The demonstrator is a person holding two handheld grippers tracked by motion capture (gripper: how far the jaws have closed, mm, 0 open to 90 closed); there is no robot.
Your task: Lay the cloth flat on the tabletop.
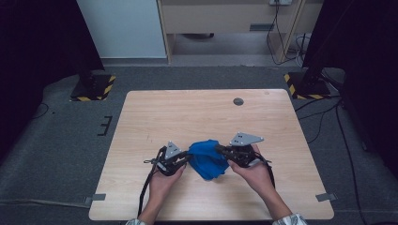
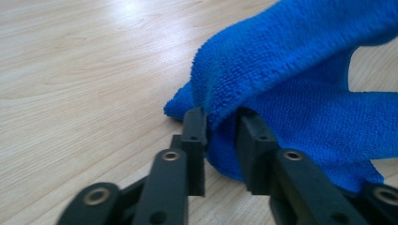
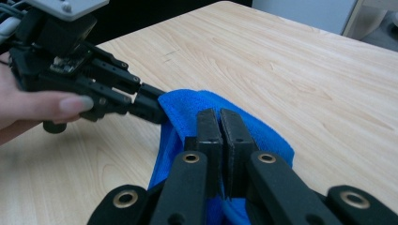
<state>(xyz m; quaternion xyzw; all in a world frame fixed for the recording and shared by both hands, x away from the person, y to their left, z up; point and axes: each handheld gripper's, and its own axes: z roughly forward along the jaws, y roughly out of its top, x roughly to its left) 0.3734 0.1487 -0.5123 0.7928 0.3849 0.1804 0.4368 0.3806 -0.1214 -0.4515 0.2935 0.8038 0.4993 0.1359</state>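
Left gripper (image 1: pixel 184 158), black and angular, held low over the table by the left hand (image 1: pixel 164 180); jaws pinching a thick fold of the blue cloth (image 1: pixel 208 158), the fabric bulging up between the two flat black pads in the left gripper view. Jointed metal links with brass-coloured pivot pins behind the jaws. Small grey three-cornered plate on top, a dark cable trailing back toward the near table edge.

Right gripper (image 1: pixel 221 150), same black build, held by the right hand (image 1: pixel 253 171); jaws pressed almost flat together in the right gripper view, clamped on the opposite side of the cloth, with blue fabric showing on both sides of them and beneath. Larger grey three-cornered plate on top, tilted.

Between the two grippers: the blue cloth (image 2: pixel 291 79), bright royal blue, soft and fuzzy with a short looped pile like microfibre towelling. Bunched and draped, raised at both gripped sides, its lower folds sagging to the wood. Placed near the front middle of the table, closer to the person than to the far edge.

Underneath: the table (image 1: pixel 197 112), a roughly square top of pale wood with fine straight grain and a smooth matt finish. Small round dark disc (image 1: pixel 238 101) set in the surface near the far edge, well apart from the cloth.

Around the table: grey carpet floor (image 1: pixel 56 140), two black stands with yellow-and-black striped bases at the far corners.
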